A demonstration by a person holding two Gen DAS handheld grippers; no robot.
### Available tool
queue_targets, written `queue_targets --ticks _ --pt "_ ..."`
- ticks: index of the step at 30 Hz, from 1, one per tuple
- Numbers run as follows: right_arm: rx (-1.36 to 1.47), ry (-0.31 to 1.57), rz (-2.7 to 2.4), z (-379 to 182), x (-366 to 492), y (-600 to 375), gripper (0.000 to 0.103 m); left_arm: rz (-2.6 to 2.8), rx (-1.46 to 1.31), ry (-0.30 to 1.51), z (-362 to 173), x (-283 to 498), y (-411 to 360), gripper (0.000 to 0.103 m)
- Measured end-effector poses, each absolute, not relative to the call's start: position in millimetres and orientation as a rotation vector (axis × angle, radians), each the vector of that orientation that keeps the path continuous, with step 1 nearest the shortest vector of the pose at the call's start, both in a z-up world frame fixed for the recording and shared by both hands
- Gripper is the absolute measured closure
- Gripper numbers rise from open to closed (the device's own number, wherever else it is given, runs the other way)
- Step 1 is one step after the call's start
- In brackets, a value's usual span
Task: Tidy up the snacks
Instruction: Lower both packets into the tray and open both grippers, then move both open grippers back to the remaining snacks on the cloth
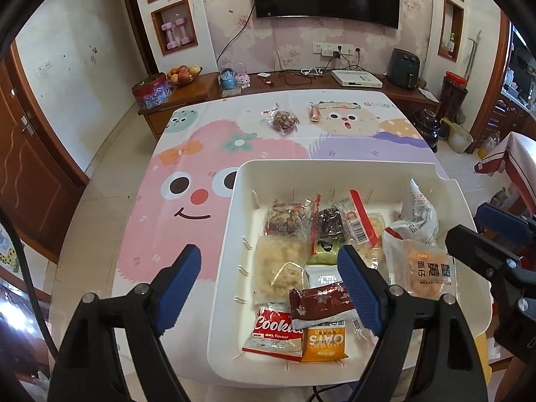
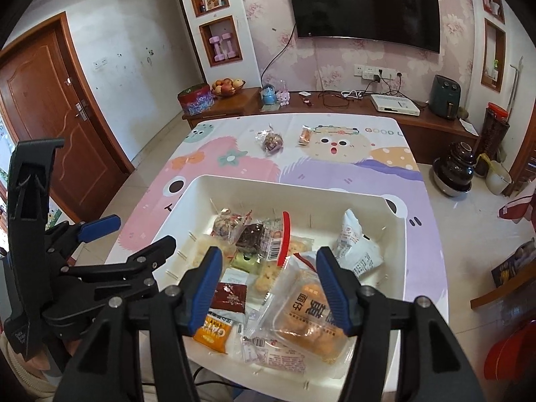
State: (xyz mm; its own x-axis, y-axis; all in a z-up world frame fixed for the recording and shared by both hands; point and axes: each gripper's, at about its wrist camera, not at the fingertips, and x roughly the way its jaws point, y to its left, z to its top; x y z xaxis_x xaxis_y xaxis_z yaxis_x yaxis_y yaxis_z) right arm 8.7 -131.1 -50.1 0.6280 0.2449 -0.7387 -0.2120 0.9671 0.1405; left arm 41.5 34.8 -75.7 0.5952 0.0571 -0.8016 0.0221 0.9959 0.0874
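Observation:
A white bin (image 1: 335, 171) (image 2: 234, 182) sits at the near end of the cartoon-print table and holds several wrapped snacks, among them a Cookies pack (image 1: 273, 333), an orange oats pack (image 1: 323, 343) (image 2: 214, 333) and a yellow-cake pack (image 1: 427, 271) (image 2: 311, 318). Two snacks lie on the far table: a clear bag of dark nuts (image 1: 284, 121) (image 2: 272, 141) and a small orange pack (image 1: 315, 114) (image 2: 305, 135). My left gripper (image 1: 269, 264) is open and empty above the bin's left rim. My right gripper (image 2: 269, 269) is open and empty over the bin.
A wooden sideboard (image 1: 201, 83) stands beyond the table with a fruit bowl (image 1: 182, 73), a red tin (image 1: 150, 92), a white set-top box (image 1: 356, 78) and cables. Dark jars (image 2: 454, 171) stand on the floor at right. A door (image 2: 50, 107) is at left.

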Motion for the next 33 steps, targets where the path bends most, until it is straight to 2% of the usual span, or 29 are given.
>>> queue_targets --ticks 33 --pt "0.057 0.956 0.247 -83 39 -136 0.044 0.012 0.102 1.016 -100 67 31 0.02"
